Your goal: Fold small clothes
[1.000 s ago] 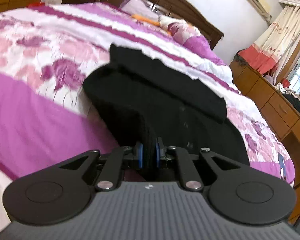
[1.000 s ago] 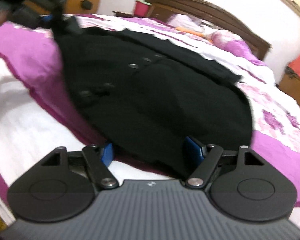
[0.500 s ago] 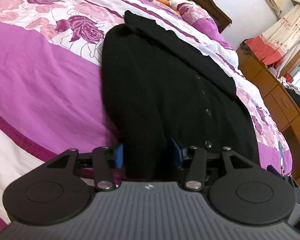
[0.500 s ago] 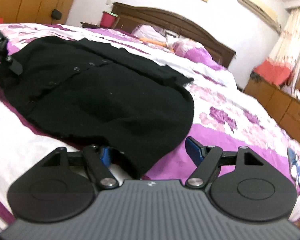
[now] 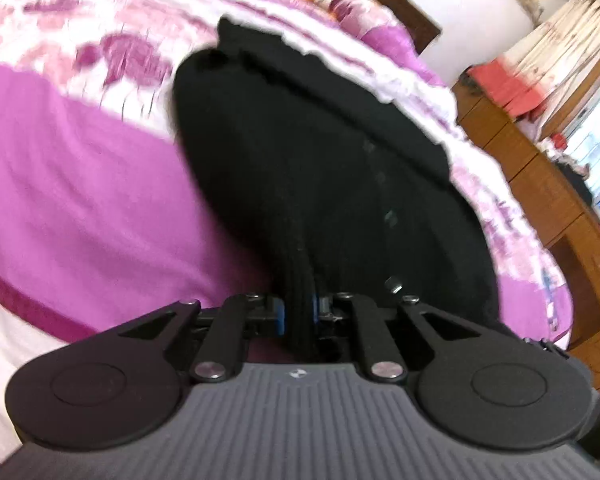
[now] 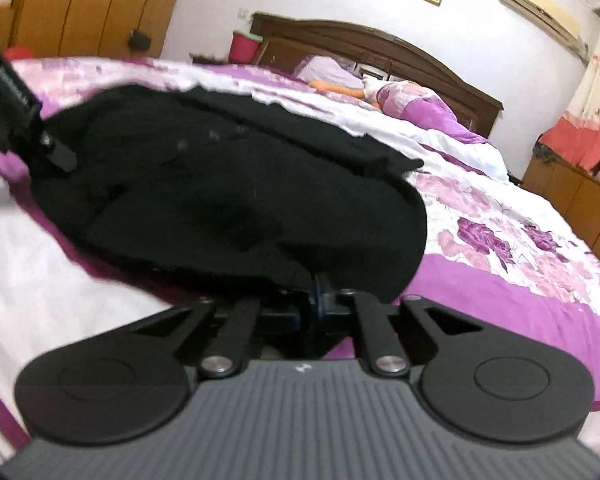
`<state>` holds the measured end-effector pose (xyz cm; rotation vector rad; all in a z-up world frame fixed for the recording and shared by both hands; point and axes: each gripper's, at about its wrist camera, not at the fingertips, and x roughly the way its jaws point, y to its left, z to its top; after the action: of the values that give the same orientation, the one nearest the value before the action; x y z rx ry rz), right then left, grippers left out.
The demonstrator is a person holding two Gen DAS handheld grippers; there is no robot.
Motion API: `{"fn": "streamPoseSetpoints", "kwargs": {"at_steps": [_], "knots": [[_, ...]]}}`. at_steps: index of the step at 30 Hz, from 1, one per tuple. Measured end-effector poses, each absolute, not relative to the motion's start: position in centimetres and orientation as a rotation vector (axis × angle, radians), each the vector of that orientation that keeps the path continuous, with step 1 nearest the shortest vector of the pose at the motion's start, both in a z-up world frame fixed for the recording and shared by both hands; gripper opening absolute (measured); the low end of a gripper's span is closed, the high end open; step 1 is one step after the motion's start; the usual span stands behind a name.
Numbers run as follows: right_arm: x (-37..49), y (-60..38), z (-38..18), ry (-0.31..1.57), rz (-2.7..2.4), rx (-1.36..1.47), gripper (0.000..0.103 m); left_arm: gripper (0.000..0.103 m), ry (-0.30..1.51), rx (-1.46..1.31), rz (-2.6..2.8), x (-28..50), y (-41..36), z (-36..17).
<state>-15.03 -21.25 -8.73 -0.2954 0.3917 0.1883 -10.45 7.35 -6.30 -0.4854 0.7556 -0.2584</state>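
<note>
Garment (image 6: pixel 220 184): plain black. Bedspread (image 6: pixel 520 240): white with pink and purple roses, crossed by solid magenta bands. Headboard (image 6: pixel 380 48): dark brown wood. Curtain (image 5: pixel 548 60): cream, floral print, coral-red lower part. Hand-held gripper pads (image 5: pixel 281 315): blue.

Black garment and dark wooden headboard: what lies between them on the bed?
In the right wrist view, between the black garment and headboard lie floral bedspread and purple pillows.
</note>
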Motion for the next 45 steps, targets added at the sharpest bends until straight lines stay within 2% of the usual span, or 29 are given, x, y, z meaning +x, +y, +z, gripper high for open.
{"fn": "streamPoseSetpoints", "kwargs": {"at_steps": [12, 24, 36, 44, 45], "knots": [[-11.7, -23.2, -0.4, 0.166, 0.172, -0.05, 0.007, 0.012, 0.464, -0.581, -0.255, -7.3, 7.4, 2.6], [-0.2, -23.3, 3.8, 0.102, 0.082, -0.062, 0.007, 0.012, 0.415, -0.518, -0.155, 5.7, 4.7, 7.2], [12.4, -21.9, 1.1, 0.209, -0.018, -0.154, 0.007, 0.013, 0.447, -0.375, -0.021, 20.8, 3.0, 4.1], [20.7, -20.7, -4.5, 0.44, -0.044, -0.239, 0.01, 0.014, 0.619, -0.289, 0.03, 30.7, 2.4, -3.8], [21.4, -20.7, -5.4, 0.47, -0.055, -0.252, 0.016, 0.015, 0.636, -0.273, 0.026, 31.4, 2.4, -4.7]]}}
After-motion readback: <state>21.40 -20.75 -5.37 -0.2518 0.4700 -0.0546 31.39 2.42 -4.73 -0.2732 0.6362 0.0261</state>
